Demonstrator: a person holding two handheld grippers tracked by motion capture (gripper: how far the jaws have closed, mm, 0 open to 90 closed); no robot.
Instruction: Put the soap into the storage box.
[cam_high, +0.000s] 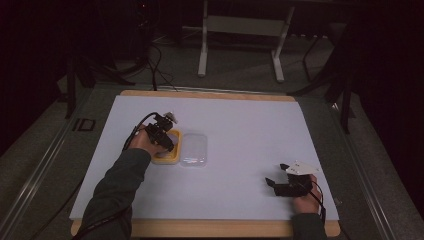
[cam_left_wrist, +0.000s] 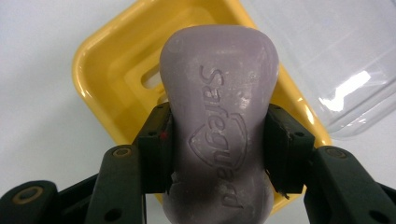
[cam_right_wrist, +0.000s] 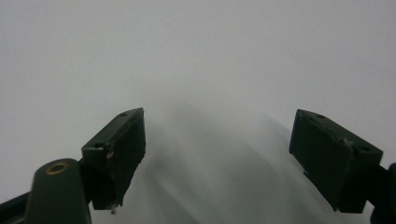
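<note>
The right gripper (cam_high: 278, 183) rests on the white table (cam_high: 250, 135), jaws spread wide. The left gripper (cam_left_wrist: 217, 140) clamps one smooth lilac soap bar (cam_left_wrist: 219, 121), its embossed lettering legible in the left gripper view, over one glossy yellow dish (cam_left_wrist: 102, 60); one clear plastic lid (cam_high: 194, 149) lies just beside

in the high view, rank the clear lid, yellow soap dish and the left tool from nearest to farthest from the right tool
1. The clear lid, lying flat on the white table up and to the left of the right tool.
2. The yellow soap dish, just beyond the lid, touching its left edge.
3. The left tool, over the dish's far part; too close to the dish to rank firmly.
</note>
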